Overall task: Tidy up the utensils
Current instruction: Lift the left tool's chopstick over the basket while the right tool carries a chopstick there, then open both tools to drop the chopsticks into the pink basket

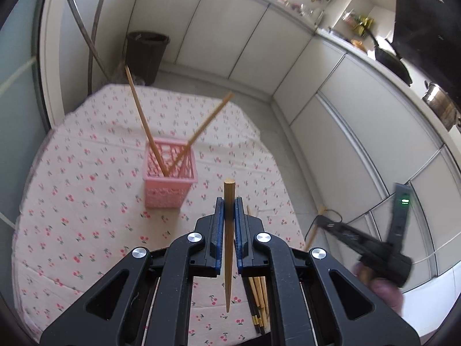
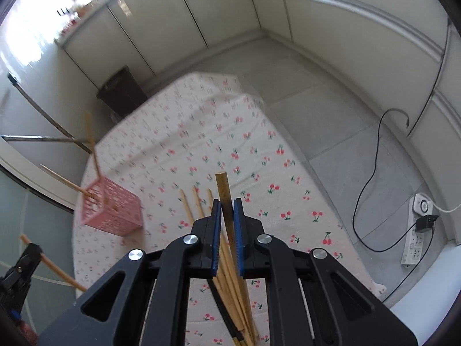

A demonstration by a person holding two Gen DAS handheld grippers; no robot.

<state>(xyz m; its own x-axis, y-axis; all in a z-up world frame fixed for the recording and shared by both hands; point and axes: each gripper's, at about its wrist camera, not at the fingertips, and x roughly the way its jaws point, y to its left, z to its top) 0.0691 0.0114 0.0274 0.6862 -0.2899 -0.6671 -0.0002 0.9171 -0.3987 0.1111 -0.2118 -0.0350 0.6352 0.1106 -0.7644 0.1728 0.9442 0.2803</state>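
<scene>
1. Where the cherry-print cloth covers it, the tabletop (image 1: 86,190) looks round-edged and stands on a grey tiled floor (image 2: 331,132), with pale cabinet doors (image 1: 331,109) along the walls, a dark bin (image 1: 148,54) behind, and a white power strip (image 2: 416,230) with a black cable on the floor.
2. I count one pink basket (image 1: 170,178) on the cloth, with two chopsticks leaning out of it in a V.
3. I count a loose bundle of chopsticks (image 2: 233,285) lying on the cloth under my right fingers; three tips show beyond the left pad, but the rest overlap, so I cannot give a total.
4. My left gripper (image 1: 229,201) has its fingers closed on one chopstick (image 1: 229,248), clamped between the blue pads, blunt end past the tips and pointed end hanging back below, clear of the cloth.
5. My right gripper (image 2: 227,203) likewise pinches a single chopstick (image 2: 224,190) between the pads, blunt end out front.
6. The basket stands ahead and left of both held sticks, apart from them.
</scene>
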